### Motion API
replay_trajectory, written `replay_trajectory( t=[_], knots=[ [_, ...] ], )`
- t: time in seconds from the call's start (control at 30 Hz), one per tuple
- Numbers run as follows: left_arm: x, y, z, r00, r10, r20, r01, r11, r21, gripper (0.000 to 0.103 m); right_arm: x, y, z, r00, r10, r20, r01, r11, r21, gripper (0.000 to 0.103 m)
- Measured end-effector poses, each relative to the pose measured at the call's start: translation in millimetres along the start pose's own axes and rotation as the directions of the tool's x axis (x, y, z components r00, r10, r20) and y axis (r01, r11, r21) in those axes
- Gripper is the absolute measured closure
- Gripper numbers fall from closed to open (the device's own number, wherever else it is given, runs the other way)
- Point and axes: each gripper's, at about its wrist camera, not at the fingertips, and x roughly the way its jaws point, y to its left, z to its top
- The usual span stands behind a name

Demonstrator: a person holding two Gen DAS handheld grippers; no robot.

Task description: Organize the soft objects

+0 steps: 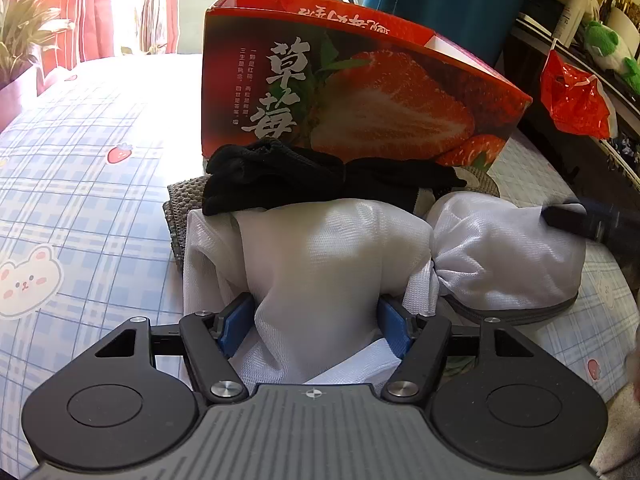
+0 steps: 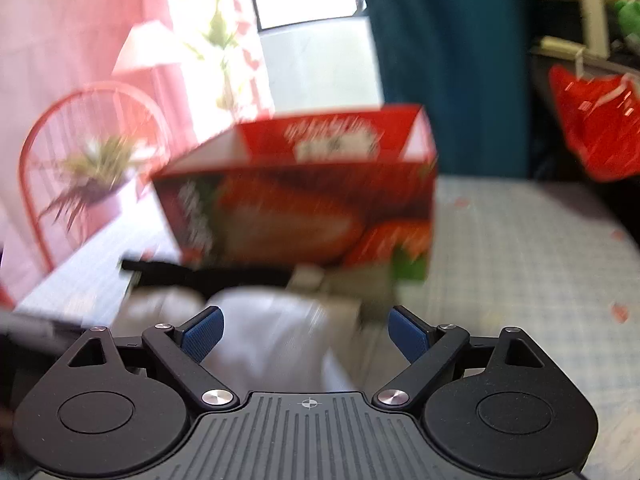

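Note:
My left gripper (image 1: 316,324) is shut on a white mesh cloth bag (image 1: 320,264) that bulges between the blue pads. A black knit garment (image 1: 280,176) lies on a grey knit piece (image 1: 180,208) behind it. A second white mesh bundle (image 1: 508,248) with a grey zipper lies to the right, with a dark fingertip of the other gripper (image 1: 568,216) at its right side. A red strawberry box (image 1: 344,92) stands open behind. In the blurred right wrist view my right gripper (image 2: 306,332) is open above white cloth (image 2: 272,328), before the box (image 2: 304,200).
The bed has a blue plaid sheet (image 1: 88,200). A red plastic bag (image 1: 572,100) hangs at the right by a cluttered shelf with a green plush toy (image 1: 600,40). A potted plant (image 1: 20,48) and red curtains stand at the left.

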Motion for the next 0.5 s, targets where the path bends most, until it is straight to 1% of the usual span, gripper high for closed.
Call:
replay_trajectory(
  t=[0.1,0.17,0.23,0.27,0.3,0.37,0.43,0.5],
  knots=[
    [-0.6,0.7,0.0,1.000,0.000,0.000,0.000,1.000,-0.001,0.032,5.2,1.8,10.2,0.999,-0.037,0.021,0.038,0.998,-0.040,0.011],
    [-1.4,1.9,-0.4,1.000,-0.002,0.001,0.002,1.000,-0.007,0.031,13.1,6.0,8.2,0.999,-0.037,0.003,0.037,0.997,-0.063,0.010],
    [-2.0,3.4,-1.4,1.000,-0.001,0.002,0.001,1.000,-0.013,0.029,19.8,13.1,-0.8,0.999,-0.023,-0.033,0.021,0.997,-0.073,0.007],
    [-2.3,4.0,-1.7,1.000,-0.003,0.003,0.003,1.000,-0.015,0.029,23.1,17.2,-6.4,0.998,-0.030,-0.048,0.026,0.996,-0.082,0.005],
    [-2.6,4.3,-2.0,1.000,-0.005,0.005,0.005,1.000,-0.016,0.029,25.3,21.8,-12.6,0.997,-0.055,-0.053,0.049,0.994,-0.097,0.001],
    [-2.8,4.5,-2.6,1.000,-0.007,0.008,0.007,1.000,-0.016,0.029,28.0,30.4,-24.9,0.991,-0.130,-0.029,0.125,0.984,-0.128,0.001],
    [-2.3,4.7,-2.5,1.000,-0.005,0.009,0.005,1.000,-0.014,0.029,28.8,33.9,-32.0,0.992,-0.123,-0.013,0.120,0.983,-0.142,0.001],
    [-2.3,4.5,-2.3,1.000,-0.004,0.009,0.004,1.000,-0.013,0.029,32.7,35.3,-35.4,0.993,-0.114,-0.021,0.110,0.983,-0.146,0.001]
  ],
)
